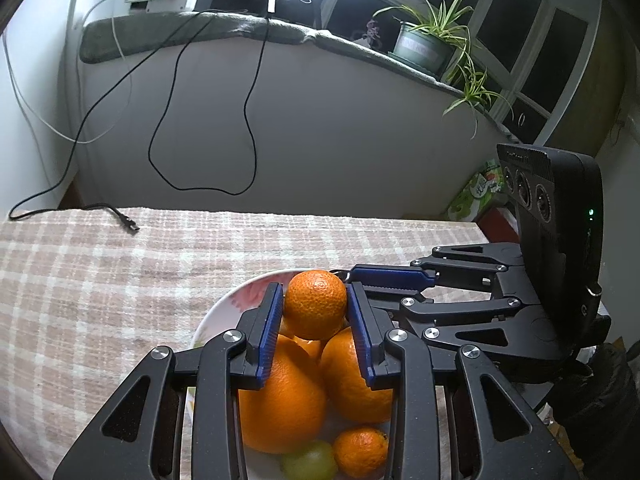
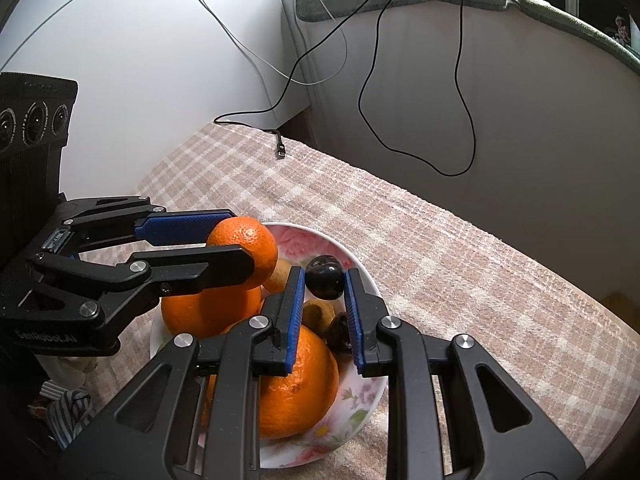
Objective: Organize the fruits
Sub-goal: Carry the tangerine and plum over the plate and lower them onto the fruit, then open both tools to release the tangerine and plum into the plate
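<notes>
Most of the fruit is still piled in the flowered bowl (image 2: 362, 280) near the bench's near edge, so little sorting is judged done. A mandarin (image 1: 315, 304) is clamped by the left gripper (image 1: 314, 312) above the pile. A dark plum (image 2: 325, 277) is pinched by the right gripper (image 2: 322, 284), angled down over the bowl.

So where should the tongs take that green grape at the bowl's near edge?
Across its short width, from above: the green grape lies low against the bowl floor, wedged beside a big orange and a small mandarin.
</notes>
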Demonstrator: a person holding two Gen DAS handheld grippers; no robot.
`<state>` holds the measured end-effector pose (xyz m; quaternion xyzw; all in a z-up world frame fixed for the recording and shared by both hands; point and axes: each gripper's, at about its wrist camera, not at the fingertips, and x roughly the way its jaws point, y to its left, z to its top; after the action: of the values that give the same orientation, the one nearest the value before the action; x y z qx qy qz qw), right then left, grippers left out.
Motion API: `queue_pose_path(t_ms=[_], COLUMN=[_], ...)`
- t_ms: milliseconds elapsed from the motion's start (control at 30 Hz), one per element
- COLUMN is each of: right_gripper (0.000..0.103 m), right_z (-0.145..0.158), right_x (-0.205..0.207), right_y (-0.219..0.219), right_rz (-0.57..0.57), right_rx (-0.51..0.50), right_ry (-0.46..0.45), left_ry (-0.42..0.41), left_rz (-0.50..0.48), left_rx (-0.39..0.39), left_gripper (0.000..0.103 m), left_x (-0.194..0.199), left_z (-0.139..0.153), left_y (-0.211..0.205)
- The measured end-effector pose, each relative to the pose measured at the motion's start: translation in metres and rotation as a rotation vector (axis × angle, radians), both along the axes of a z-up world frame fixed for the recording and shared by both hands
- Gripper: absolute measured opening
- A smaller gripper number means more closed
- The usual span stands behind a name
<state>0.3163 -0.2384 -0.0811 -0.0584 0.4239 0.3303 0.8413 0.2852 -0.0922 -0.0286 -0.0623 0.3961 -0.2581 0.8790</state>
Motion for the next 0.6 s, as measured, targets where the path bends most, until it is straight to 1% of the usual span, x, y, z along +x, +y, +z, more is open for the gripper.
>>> queue_pose_path(t_ms=[400, 433, 467, 533, 600], right_gripper=[0.022, 0.025, 0.035, 0.048, 0.049], right_z=[-0.0009, -0.0011, -0.0012, -0.0006, 0.0002], right_x=[-0.0003, -0.0003, -0.0005, -0.0014, -0.0009], right_y=[-0.0003, -0.0003, -0.0002, -0.001, -0.0027], right_rz=[-0.004, -0.004, -0.004, -0.008, -0.011], right_rx=[-0.01, -0.01, -0.011, -0.012, -0.005], right_ry=[0.004, 0.004, 0.004, -0.005, -0.005], left_ry=[-0.012, -0.011, -0.01, -0.013, -0.017], left_rz=[0.004, 0.004, 0.004, 0.005, 0.006], left_rx=[0.032, 0.031, 0.03, 0.028, 0.028], left_gripper=[0.032, 0.032, 0.035, 0.039, 0.039], left_x=[-0.0027, -0.0025, -0.0024, -0.0021, -0.0025], left_z=[-0.0009, -0.001, -0.0009, 0.0003, 0.0016], left_y=[-0.0014, -0.0012, -0.0009, -0.0011, -0.0008])
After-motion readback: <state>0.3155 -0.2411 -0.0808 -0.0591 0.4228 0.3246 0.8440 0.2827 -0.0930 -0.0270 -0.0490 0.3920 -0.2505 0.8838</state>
